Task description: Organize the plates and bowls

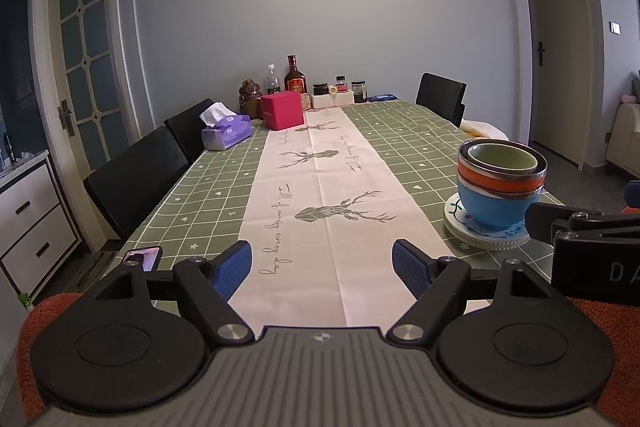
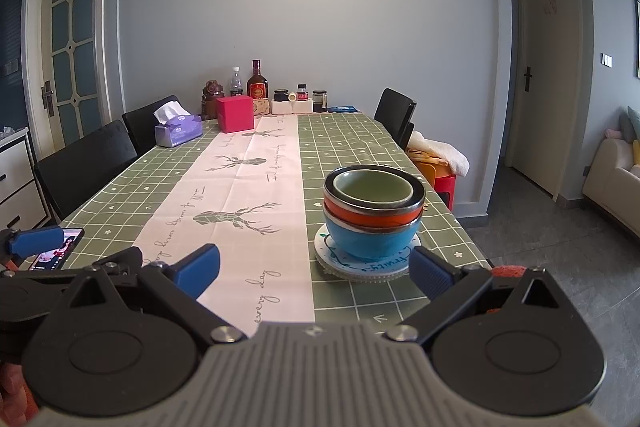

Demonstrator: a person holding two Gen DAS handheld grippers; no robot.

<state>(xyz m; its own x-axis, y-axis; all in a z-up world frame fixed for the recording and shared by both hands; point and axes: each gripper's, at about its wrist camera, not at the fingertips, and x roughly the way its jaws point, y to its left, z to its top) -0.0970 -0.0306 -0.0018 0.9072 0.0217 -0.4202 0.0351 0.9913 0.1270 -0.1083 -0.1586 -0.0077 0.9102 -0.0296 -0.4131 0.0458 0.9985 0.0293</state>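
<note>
Green checked tablecloth (image 2: 360, 147) with pale deer-print runner (image 2: 240, 179) covers long dining table. Left gripper (image 1: 322, 269) hovers over runner at near edge, jaws spread wide, holding nothing. Right gripper (image 2: 314, 269) likewise released and empty, its right blue pad just beside white patterned plate stack (image 2: 360, 269). On plates: blue bowl (image 2: 372, 239), orange bowl (image 2: 372, 217), green bowl (image 2: 372, 189) nested upright, near right table edge. Stack lies ahead-right of right jaws, far right of left jaws; right hand judged nearer. Beyond: purple tissue box (image 2: 178, 131), red cube box (image 2: 235, 113), bottles and jars (image 2: 280, 91) at far wall.
</note>
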